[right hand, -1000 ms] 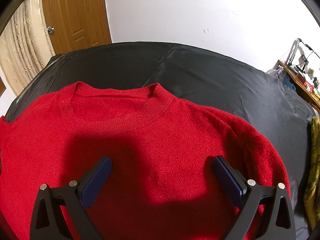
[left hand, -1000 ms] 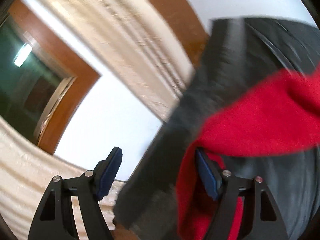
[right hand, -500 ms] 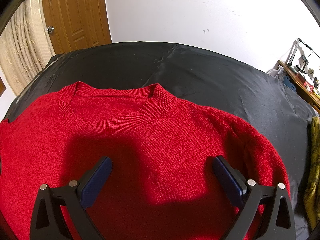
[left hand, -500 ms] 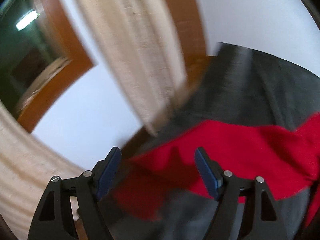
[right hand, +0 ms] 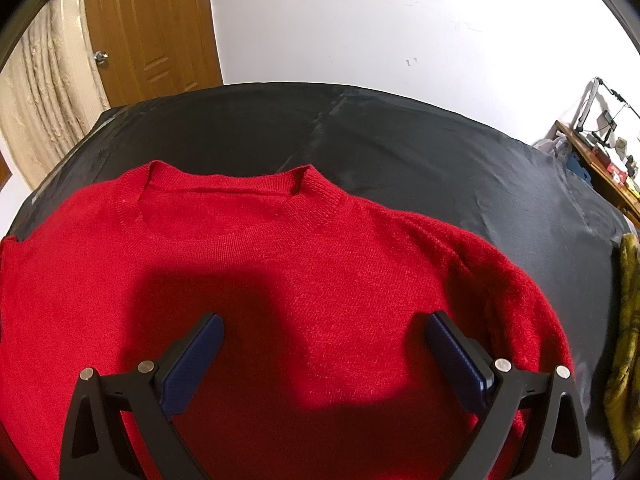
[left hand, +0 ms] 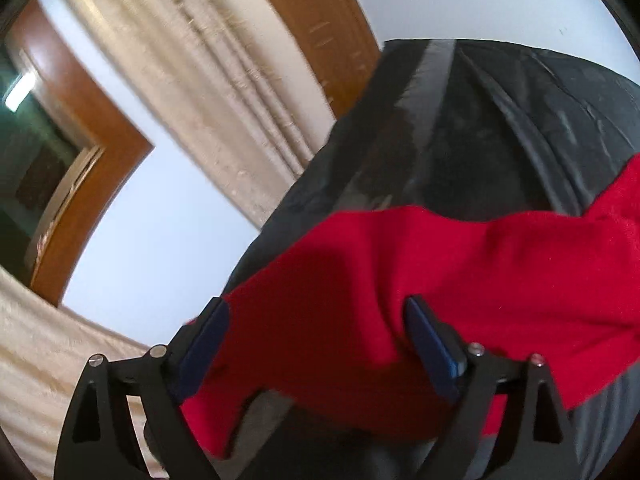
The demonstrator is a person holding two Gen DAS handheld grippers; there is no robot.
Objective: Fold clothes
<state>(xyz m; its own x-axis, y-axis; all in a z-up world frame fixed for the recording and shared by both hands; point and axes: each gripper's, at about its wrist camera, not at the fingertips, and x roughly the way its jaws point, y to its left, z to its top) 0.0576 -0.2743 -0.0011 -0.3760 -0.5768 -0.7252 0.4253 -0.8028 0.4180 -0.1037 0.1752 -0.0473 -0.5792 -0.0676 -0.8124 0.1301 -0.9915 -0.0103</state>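
Observation:
A red knit sweater [right hand: 280, 260] lies flat, collar away from me, on a table under a black cloth [right hand: 400, 140]. My right gripper [right hand: 324, 320] hovers open over the sweater's chest, and nothing is between its pads. In the left wrist view the sweater's red sleeve [left hand: 440, 260] drapes over the corner of the black cloth [left hand: 460, 120]. My left gripper [left hand: 316, 320] is low over that sleeve. Its jaws are opening, the sleeve fabric lies loosely between them, and the pads are not pressing on it.
A yellow-green garment [right hand: 628, 320] lies at the table's right edge. Behind the table are a white wall, a brown door [right hand: 152, 32] and a cream curtain [right hand: 40, 100]. A cluttered wooden shelf [right hand: 600, 152] stands at the far right. The table's left edge drops off beside the left gripper.
The left view has swung down toward the table's corner, and the red sleeve now lies between the left jaws, which stand wider apart. The right gripper and the sweater's body have not moved.

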